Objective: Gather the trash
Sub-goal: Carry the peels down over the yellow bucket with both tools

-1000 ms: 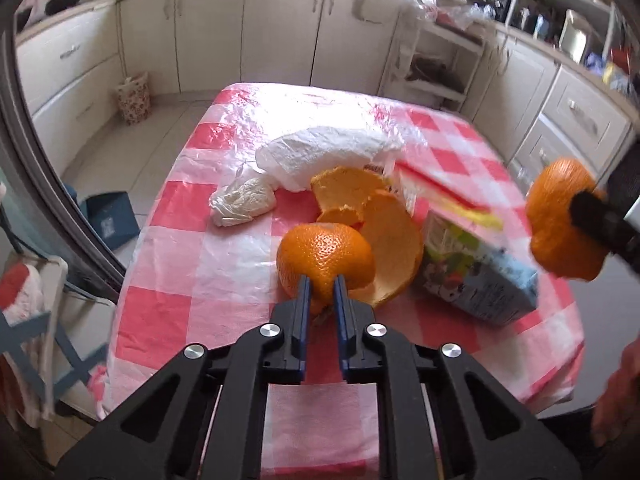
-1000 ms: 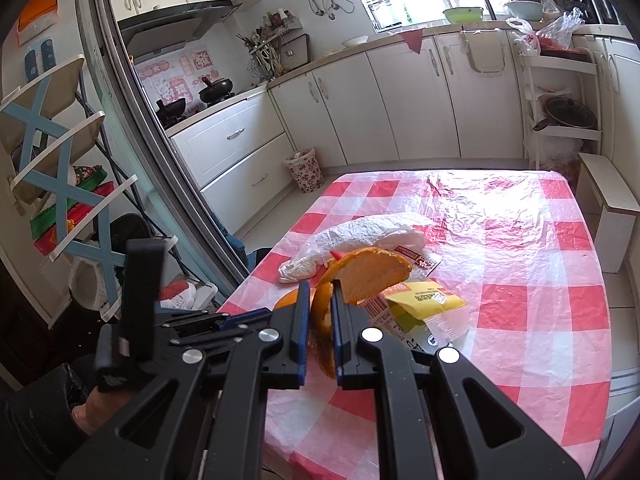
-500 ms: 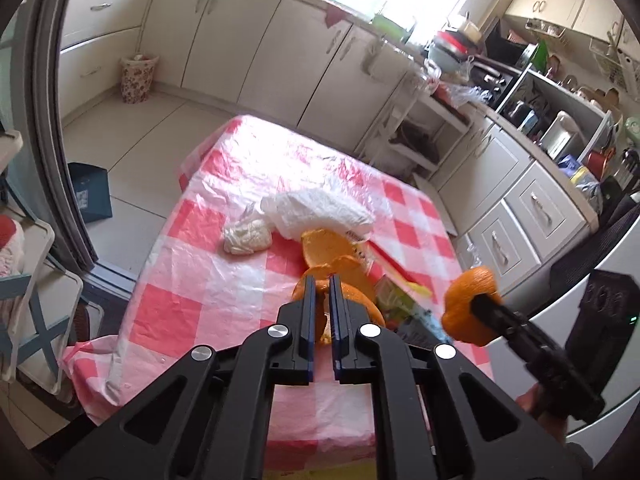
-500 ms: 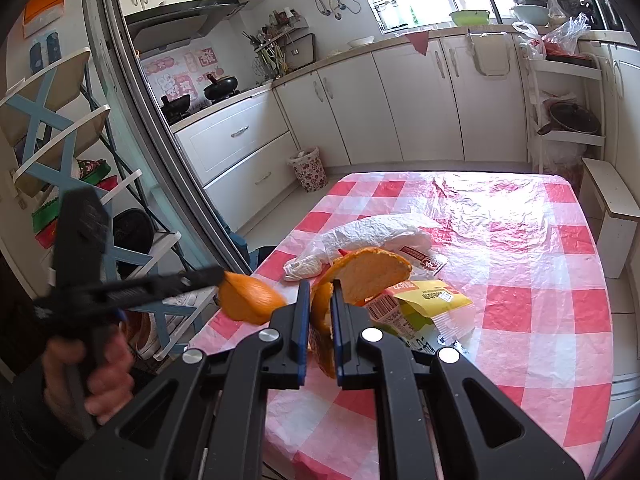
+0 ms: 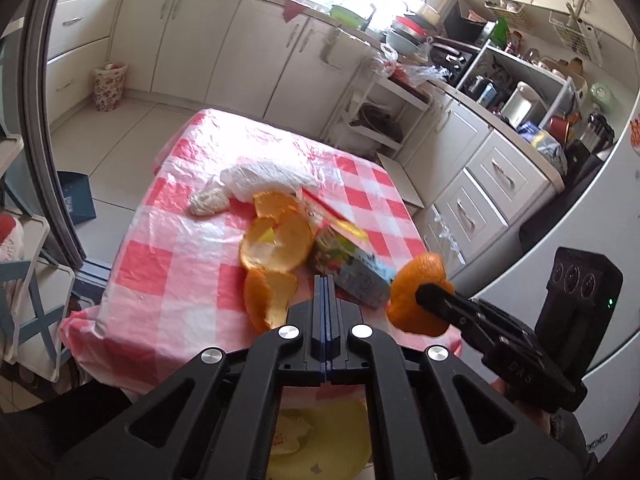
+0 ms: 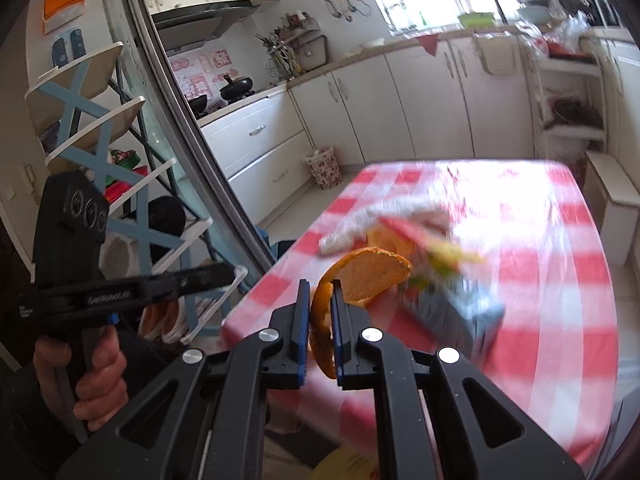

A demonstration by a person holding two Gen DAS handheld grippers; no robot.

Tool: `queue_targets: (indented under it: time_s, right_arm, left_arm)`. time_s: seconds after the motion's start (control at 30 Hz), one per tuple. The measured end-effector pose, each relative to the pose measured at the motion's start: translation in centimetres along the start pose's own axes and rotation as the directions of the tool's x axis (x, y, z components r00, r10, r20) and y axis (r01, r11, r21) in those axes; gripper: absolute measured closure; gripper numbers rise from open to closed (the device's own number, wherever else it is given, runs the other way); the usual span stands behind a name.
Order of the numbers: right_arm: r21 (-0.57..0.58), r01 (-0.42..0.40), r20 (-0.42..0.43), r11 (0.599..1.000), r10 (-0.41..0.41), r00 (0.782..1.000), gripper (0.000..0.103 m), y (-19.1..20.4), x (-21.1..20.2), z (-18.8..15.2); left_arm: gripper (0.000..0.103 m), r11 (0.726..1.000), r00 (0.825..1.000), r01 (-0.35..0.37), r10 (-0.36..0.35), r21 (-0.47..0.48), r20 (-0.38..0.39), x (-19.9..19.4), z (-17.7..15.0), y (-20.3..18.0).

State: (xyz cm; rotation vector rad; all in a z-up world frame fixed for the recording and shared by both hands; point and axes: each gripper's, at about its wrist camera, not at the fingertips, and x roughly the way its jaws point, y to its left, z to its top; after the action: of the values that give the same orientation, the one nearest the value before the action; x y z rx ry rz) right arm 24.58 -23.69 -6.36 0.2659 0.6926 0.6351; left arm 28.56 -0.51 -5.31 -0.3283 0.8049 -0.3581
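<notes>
My left gripper (image 5: 325, 280) is shut with nothing between its jaws, held above the near table edge. An orange peel piece (image 5: 268, 300) hangs in the air just left of its fingers. My right gripper (image 6: 321, 286) is shut on a curved orange peel (image 6: 372, 276); it also shows in the left wrist view (image 5: 418, 294) at the right. On the red-checked table (image 5: 168, 248) lie more orange peels (image 5: 280, 236), a juice carton (image 5: 356, 276), a white plastic bag (image 5: 268, 178) and a crumpled tissue (image 5: 208, 202).
A yellow bin or bag (image 5: 320, 440) sits below the near table edge, under my left gripper. White kitchen cabinets (image 5: 248, 48) line the far walls. A small floral bin (image 5: 108, 86) stands on the floor. A folding rack (image 6: 112, 140) stands at the left.
My left gripper pulled back and up from the table; the orange peel it held has slipped out and its jaws have closed fully. The right gripper still holds its peel, moving toward the near edge.
</notes>
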Motion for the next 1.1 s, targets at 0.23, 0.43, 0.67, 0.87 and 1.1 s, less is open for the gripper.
queue_targets:
  time_s: [0.23, 0.43, 0.67, 0.87, 1.1]
  right_arm:
    - [0.111, 0.023, -0.005, 0.994, -0.022, 1.0, 0.092, -0.7, -3.1, -3.6]
    - [0.136, 0.027, -0.011, 0.99, -0.026, 1.0, 0.092, -0.4, -3.8, -4.9]
    - [0.195, 0.012, -0.06, 0.981, -0.001, 0.998, 0.092, 0.1, -4.1, -7.6]
    - [0.225, 0.008, -0.095, 0.974, 0.014, 0.995, 0.092, 1.1, -4.8, -9.7]
    - [0.256, 0.023, -0.133, 0.966, 0.012, 0.991, 0.091, 1.1, -5.1, -11.0]
  left_arm:
    - [0.101, 0.994, 0.989, -0.111, 0.111, 0.002, -0.095, 2.2, -2.5, 2.1]
    - [0.065, 0.987, 0.976, -0.133, 0.115, -0.087, -0.184, 4.9, -3.7, 6.0]
    - [0.038, 0.979, 0.973, -0.192, 0.181, -0.065, -0.14, 7.6, -2.1, 4.9]
    - [0.093, 0.974, 0.958, -0.208, 0.183, -0.094, -0.219, 11.6, -1.7, 5.1]
    - [0.099, 0.986, 0.979, -0.157, 0.148, -0.051, -0.143, 7.7, -2.3, 2.9]
